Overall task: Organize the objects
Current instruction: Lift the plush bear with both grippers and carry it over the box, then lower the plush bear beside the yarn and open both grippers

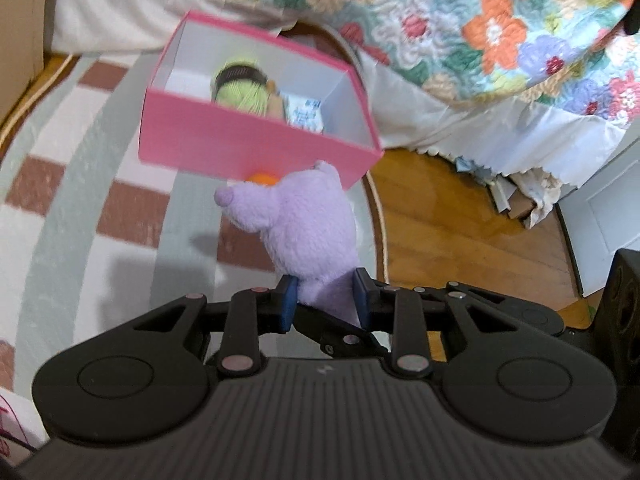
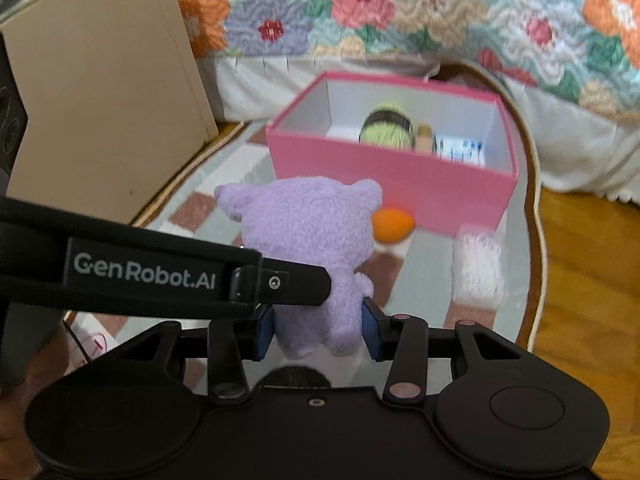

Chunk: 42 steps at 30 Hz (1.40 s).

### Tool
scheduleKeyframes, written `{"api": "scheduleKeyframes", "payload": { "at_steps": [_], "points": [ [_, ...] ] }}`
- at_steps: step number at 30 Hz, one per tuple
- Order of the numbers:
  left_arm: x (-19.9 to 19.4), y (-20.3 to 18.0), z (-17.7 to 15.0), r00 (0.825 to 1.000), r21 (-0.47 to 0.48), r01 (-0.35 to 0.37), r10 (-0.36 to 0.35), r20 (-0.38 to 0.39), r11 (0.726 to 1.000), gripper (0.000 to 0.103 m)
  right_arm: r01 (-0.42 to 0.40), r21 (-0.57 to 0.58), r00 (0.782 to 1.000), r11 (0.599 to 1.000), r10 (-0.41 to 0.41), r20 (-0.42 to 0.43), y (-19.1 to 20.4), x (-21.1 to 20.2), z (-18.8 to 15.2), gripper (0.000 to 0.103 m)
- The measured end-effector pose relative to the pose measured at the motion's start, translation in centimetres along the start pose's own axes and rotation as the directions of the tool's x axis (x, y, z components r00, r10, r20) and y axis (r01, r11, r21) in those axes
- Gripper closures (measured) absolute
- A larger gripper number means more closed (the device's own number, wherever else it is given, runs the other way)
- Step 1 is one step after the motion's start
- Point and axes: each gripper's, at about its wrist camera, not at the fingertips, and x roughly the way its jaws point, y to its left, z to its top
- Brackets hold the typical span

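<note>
- Left claw (image 1: 325, 300) is pinching the lower part of the purple plush toy (image 1: 304, 220) between its blue pads, closed tight on it.
- Right claw (image 2: 318, 330) is also gripping the same plush toy low on its body, its pads pressing both sides.
- Both are holding the toy above the striped rug (image 1: 80, 184), in front of the pink box (image 2: 384, 168).
- Inside the box, a green yarn ball (image 2: 386, 130) and a small packet (image 2: 460, 148) are already lying.
- An orange ball (image 2: 394, 226) and a white fluffy thing (image 2: 478, 272) are waiting on the rug, so I judge the sorting partly done.
</note>
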Motion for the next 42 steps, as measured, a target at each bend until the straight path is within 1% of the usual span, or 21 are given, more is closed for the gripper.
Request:
{"api": "scheduleKeyframes", "payload": {
  "at_steps": [4,9,14,18,26,32,37,42],
  "points": [
    [-1.3,-1.4,2.0,1.0,0.042,0.002,-0.003,0.031,0.999,0.075,0.021,-0.025,0.999,0.999,-0.019,0.042,0.3,-1.5,1.7,0.054],
    [-2.0,-3.1,5.2,0.998,0.09,0.003,-0.008,0.06,0.996,0.075,0.048,-0.055,0.995,0.997,-0.043,0.087,0.2,-2.8,4.4,0.054],
    [-1.7,-4.3,8.8,0.997,0.126,0.017,-0.027,0.075,0.992,0.075,0.076,-0.056,0.991,0.996,-0.07,0.113,-1.1,-3.4,7.9,0.054],
    [-0.3,-5.0,11.6,0.997,0.153,0.015,-0.026,0.074,0.988,0.075,0.092,-0.056,0.988,0.994,-0.084,0.133,-2.6,-3.1,10.4,0.054],
    [5.4,-5.0,16.7,0.998,0.184,0.024,-0.034,0.049,0.983,0.075,0.095,0.029,0.986,0.995,-0.098,0.132,-6.9,0.2,14.9,0.054],
    [10.7,-3.3,19.4,0.999,0.175,0.041,-0.042,-0.002,0.984,0.075,0.072,0.122,0.993,0.99,-0.083,0.09,-10.7,4.4,16.9,0.054],
    [15.8,-0.8,20.7,0.996,0.111,0.072,-0.067,-0.056,0.991,0.075,0.087,0.171,0.995,0.981,-0.094,0.032,-13.1,8.6,17.4,0.055],
    [19.8,1.6,21.1,0.992,0.039,0.101,-0.098,-0.085,0.994,0.075,0.104,0.216,0.995,0.971,-0.102,-0.022,-15.2,12.5,17.4,0.055]
  ]
}}
